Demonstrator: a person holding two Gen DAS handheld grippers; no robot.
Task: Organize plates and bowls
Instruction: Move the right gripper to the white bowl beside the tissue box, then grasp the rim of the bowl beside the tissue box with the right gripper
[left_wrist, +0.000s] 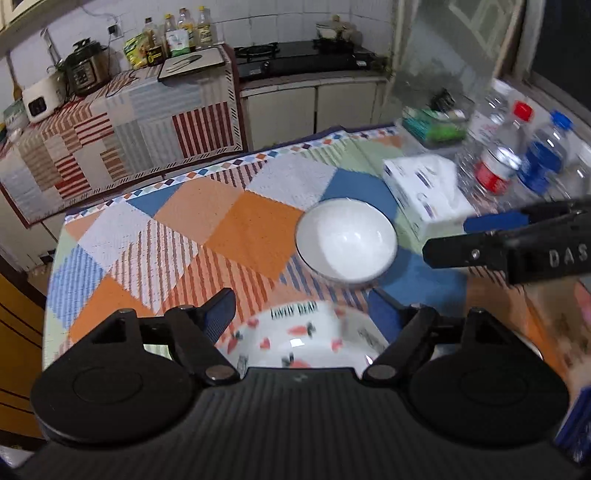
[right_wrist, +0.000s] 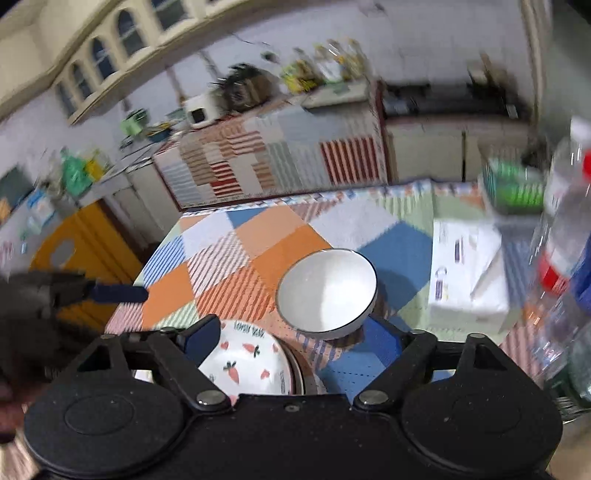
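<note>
Left gripper (left_wrist: 301, 314): we see jaws spread wide, holding nothing.
Right gripper (right_wrist: 291, 339): jaws wide too, empty.
White bowl (left_wrist: 346, 242): mid-table.
Carrot-print dish (left_wrist: 295, 343): table's near edge.

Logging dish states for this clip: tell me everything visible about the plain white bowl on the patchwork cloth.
The white bowl is round and deep, glossy like glazed ceramic, with a thin dark line around the rim and a plain, empty inside. It stands upright on the patchwork tablecloth, apart from the carrot-print dish nearer the cameras and left of the tissue box. Neither gripper touches it.
</note>
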